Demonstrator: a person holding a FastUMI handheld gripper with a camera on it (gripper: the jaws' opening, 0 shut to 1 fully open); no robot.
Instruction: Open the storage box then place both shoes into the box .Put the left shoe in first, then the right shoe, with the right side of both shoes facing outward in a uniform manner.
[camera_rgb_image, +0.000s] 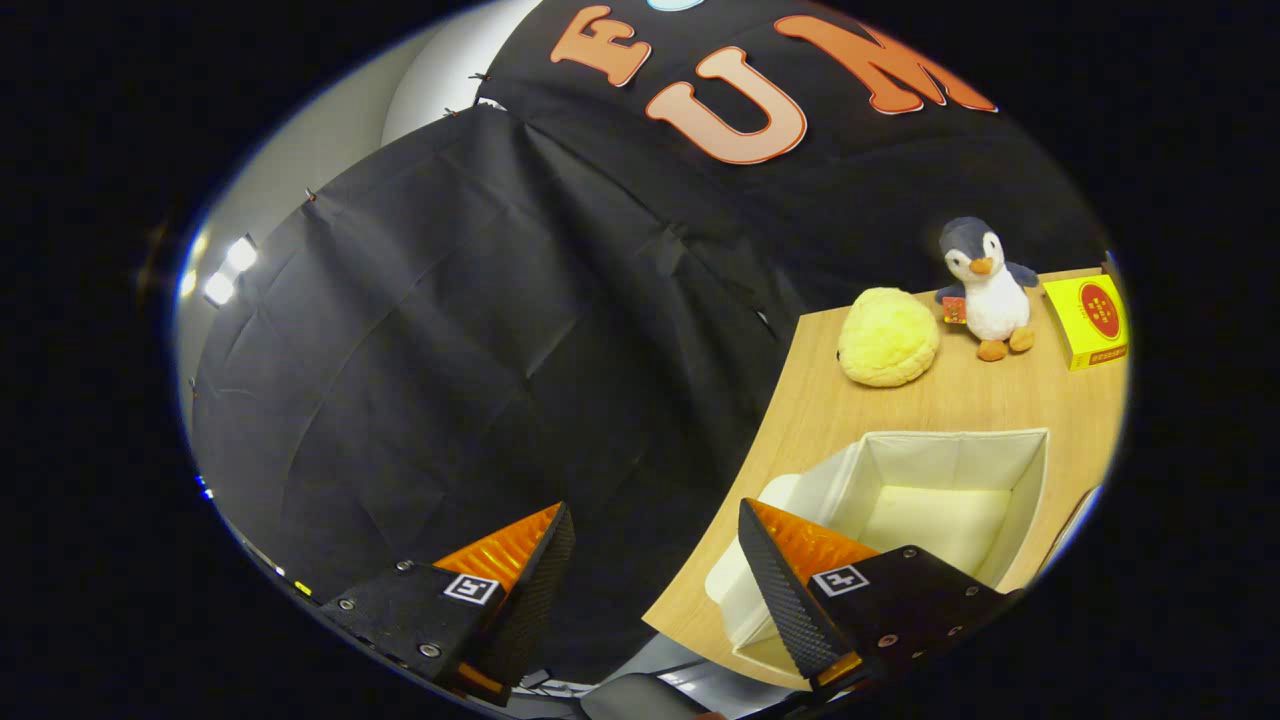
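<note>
my gripper (655, 560) hangs spread and empty, aimed mostly off the table (800, 420) edge beside the open storage box (930, 500), so i risk clipping its soft wall swinging back.

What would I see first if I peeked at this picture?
Probably the plush penguin standing at the far end of the wooden table, between a fluffy yellow ball and a small yellow box. Nearer, the open white storage box sits empty just beyond the tongs, whose fingers are spread with nothing between them.

Recording booth (black cloth wall (450, 350))
</note>
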